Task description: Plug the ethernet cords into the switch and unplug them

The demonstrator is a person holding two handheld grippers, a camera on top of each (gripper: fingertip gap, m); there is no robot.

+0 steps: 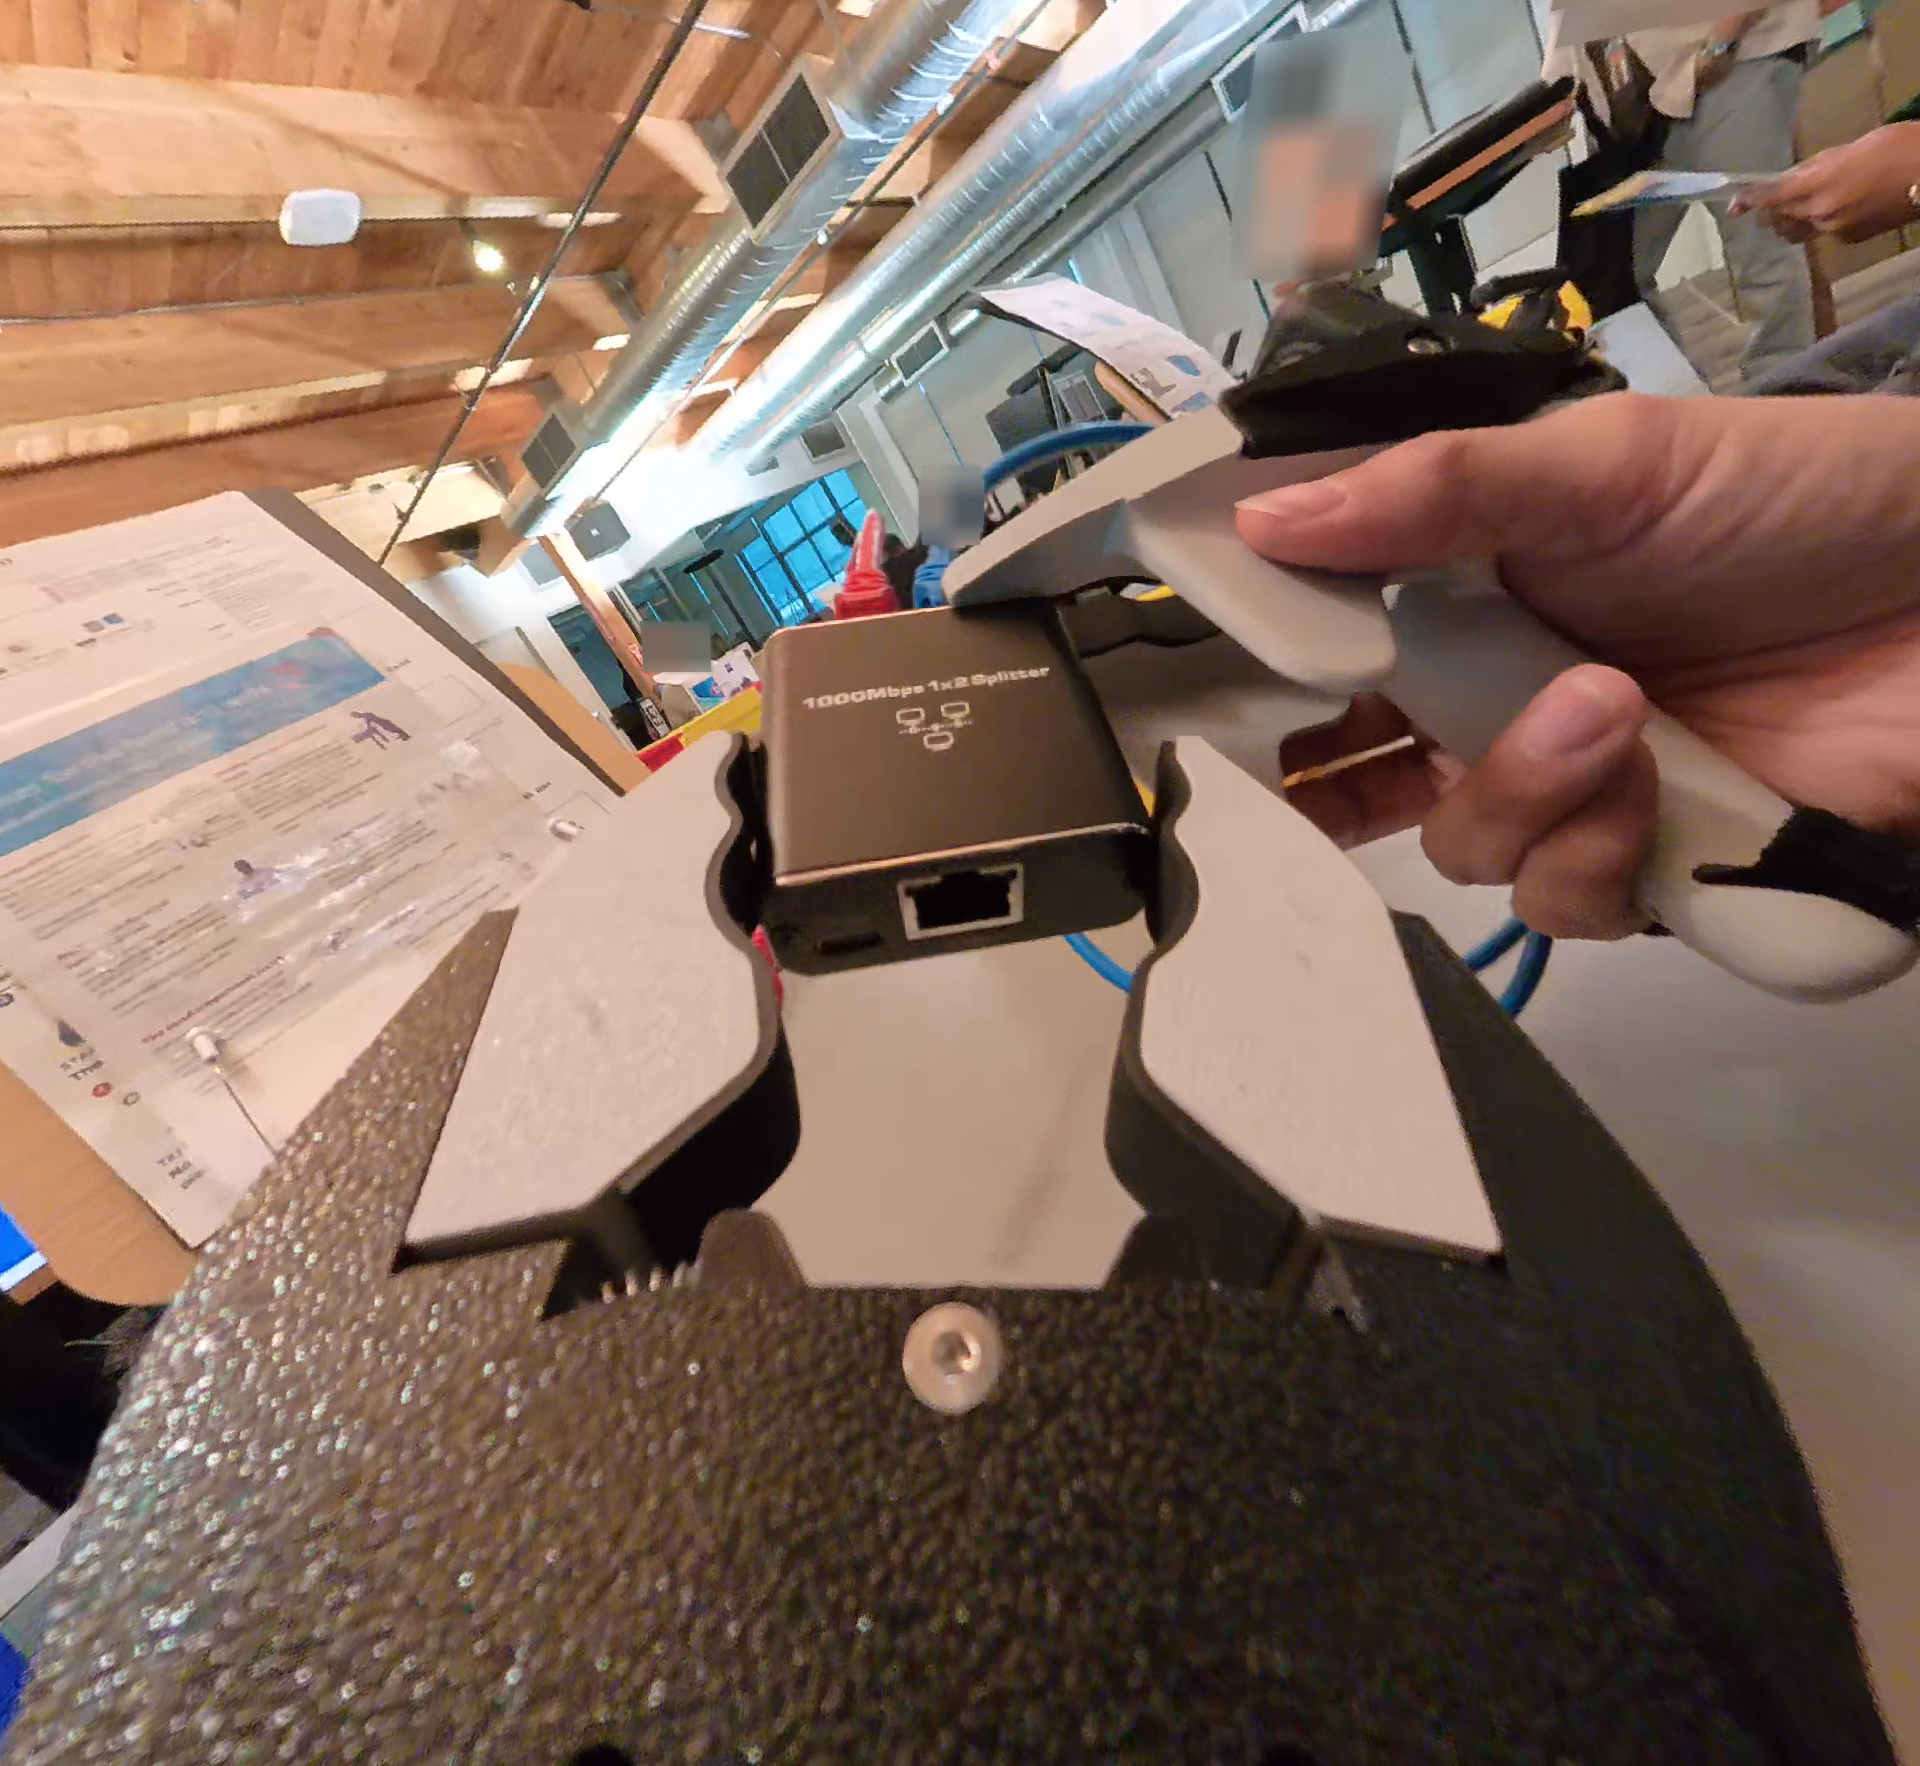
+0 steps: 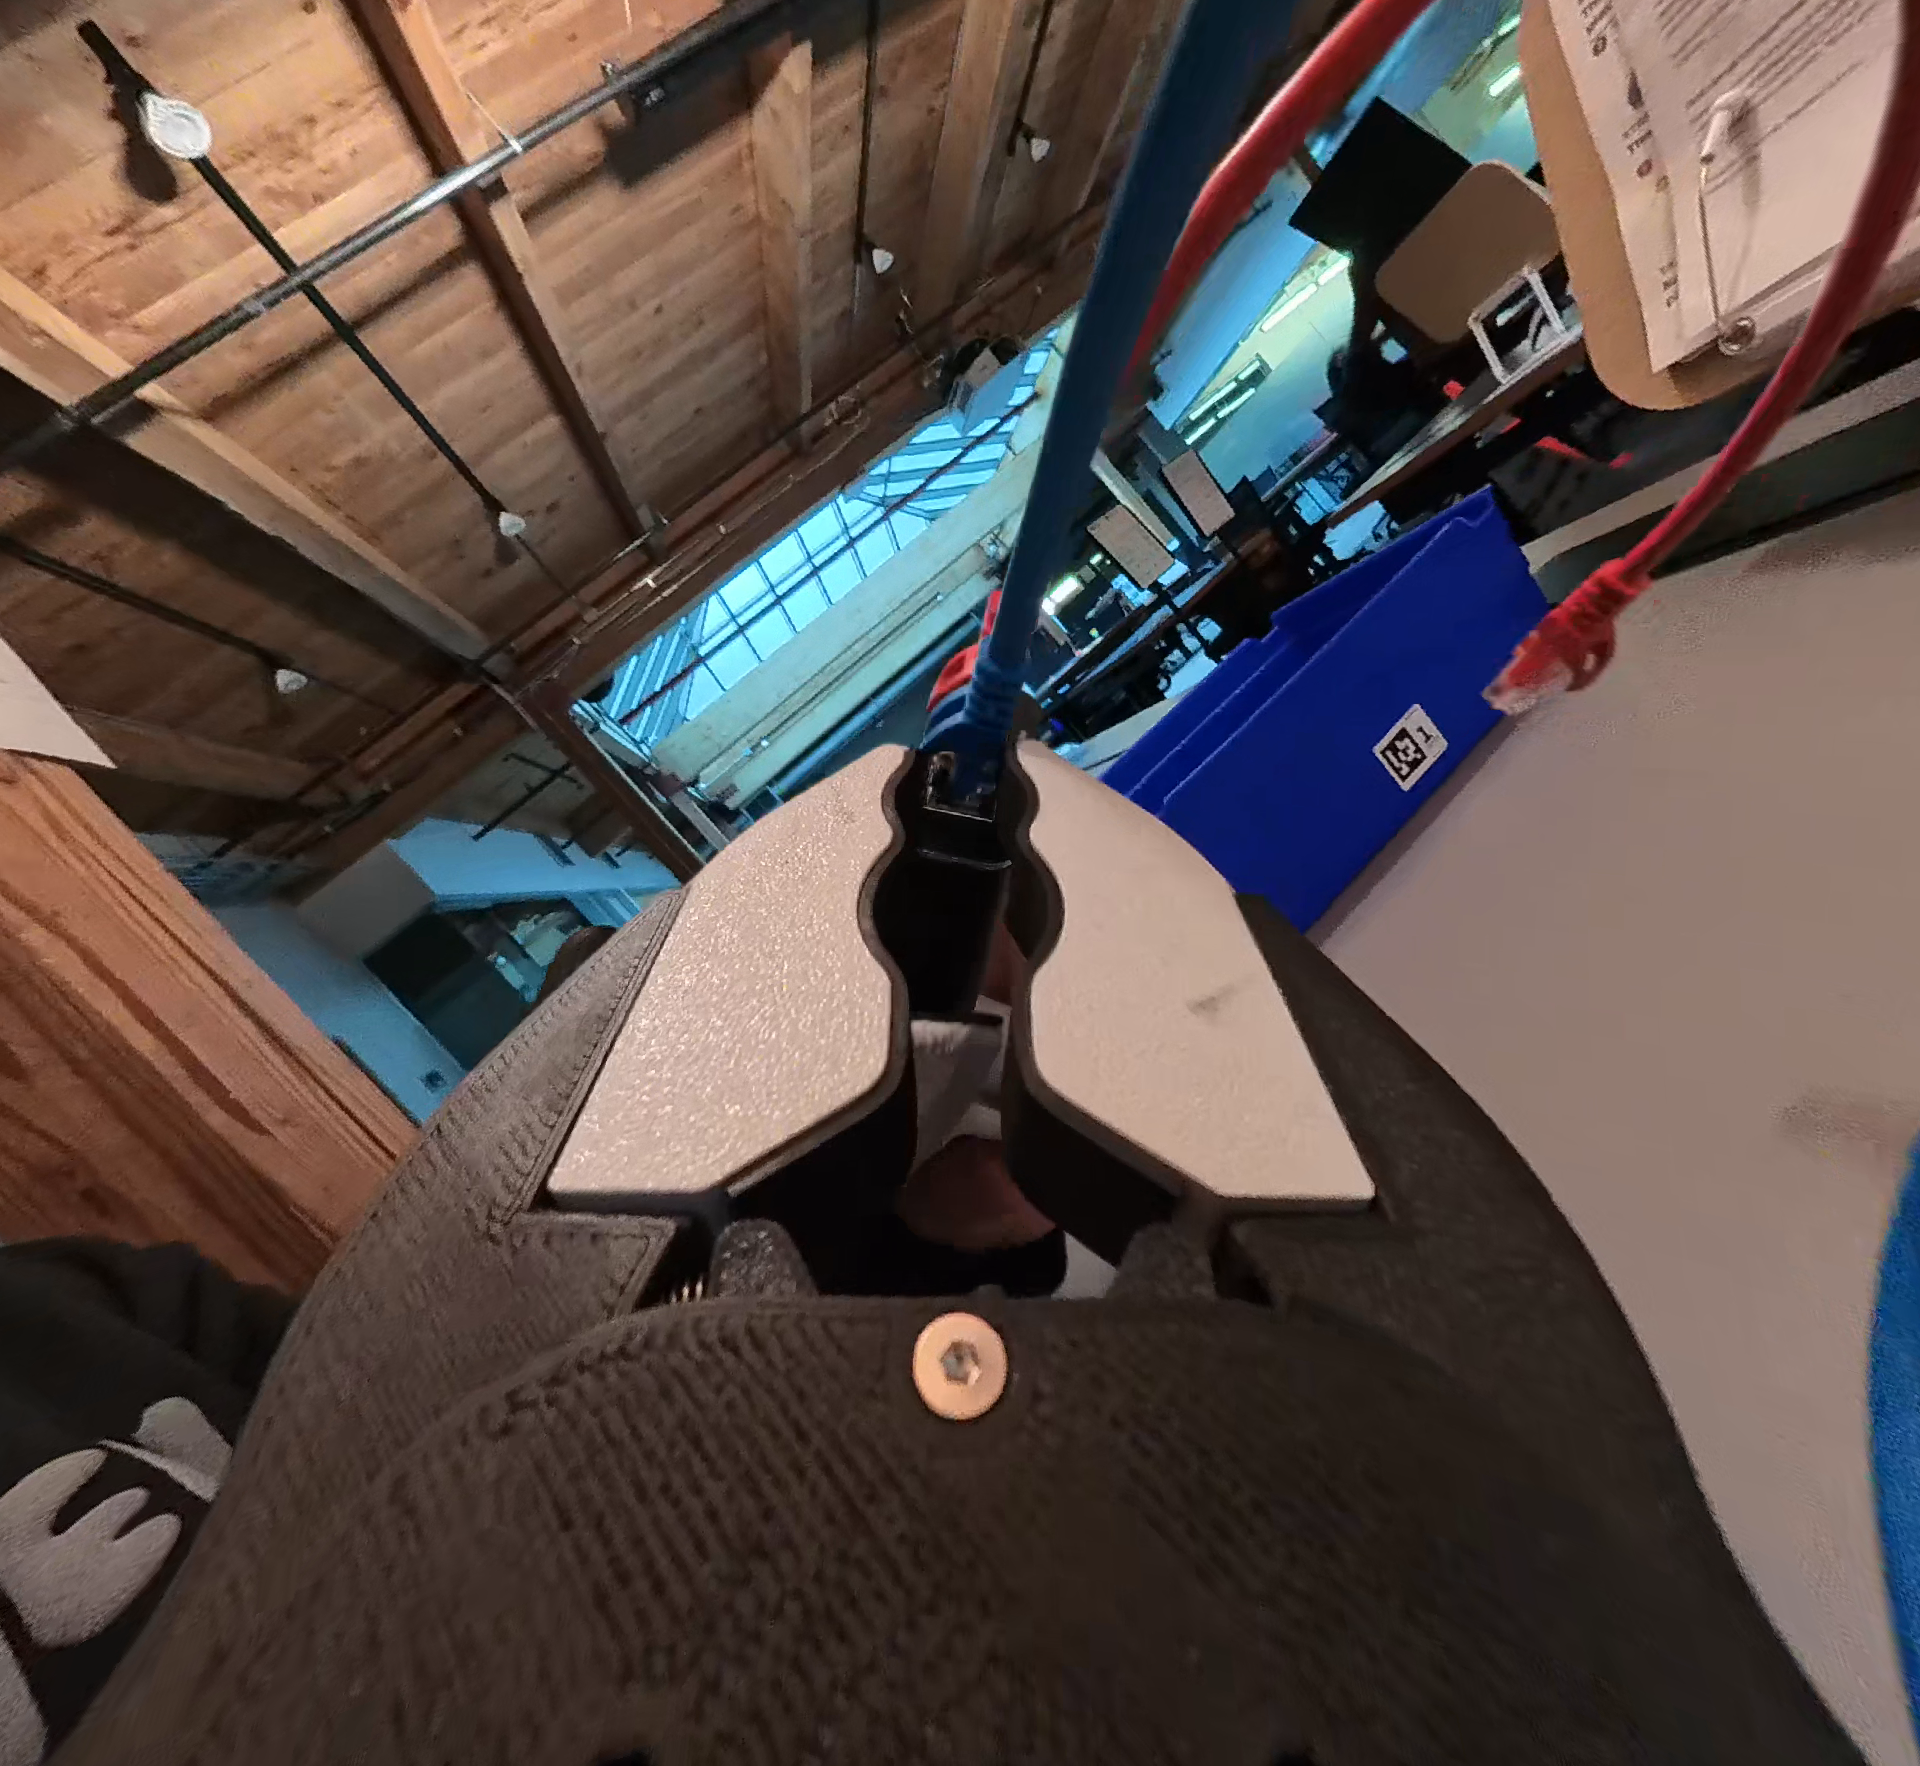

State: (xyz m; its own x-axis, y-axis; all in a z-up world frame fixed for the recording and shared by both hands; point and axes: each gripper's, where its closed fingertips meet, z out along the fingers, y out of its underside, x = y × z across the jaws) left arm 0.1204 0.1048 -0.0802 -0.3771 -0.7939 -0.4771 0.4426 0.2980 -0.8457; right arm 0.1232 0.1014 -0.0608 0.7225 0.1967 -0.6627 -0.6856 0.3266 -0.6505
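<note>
Wooden beam ceiling fills the upper background in both views, silver ducting running across it in the left wrist view. Grey tabletop at right in the right wrist view. Blue plastic bins nested at the table's far edge, a small tag on the side; their contents cannot be seen. Printed sheet on a board at left in the left wrist view.

Left gripper: jaws clamped on the sides of the black switch, a flat box held off the table, long axis running straight away from the camera. The near end face points at the camera, with one empty ethernet port and a small slot beside it. A red plug and the blue cord sit at its far end.

Right gripper, held by a hand: in the left wrist view its fingers lie over the switch's far end; in its own view jaws are pinched on the black box end where the blue cord's plug enters. The blue cord runs up and away out of frame. Red ethernet cord loops overhead; its free plug hangs loose over the table, tip pointing down-left, in no port.
</note>
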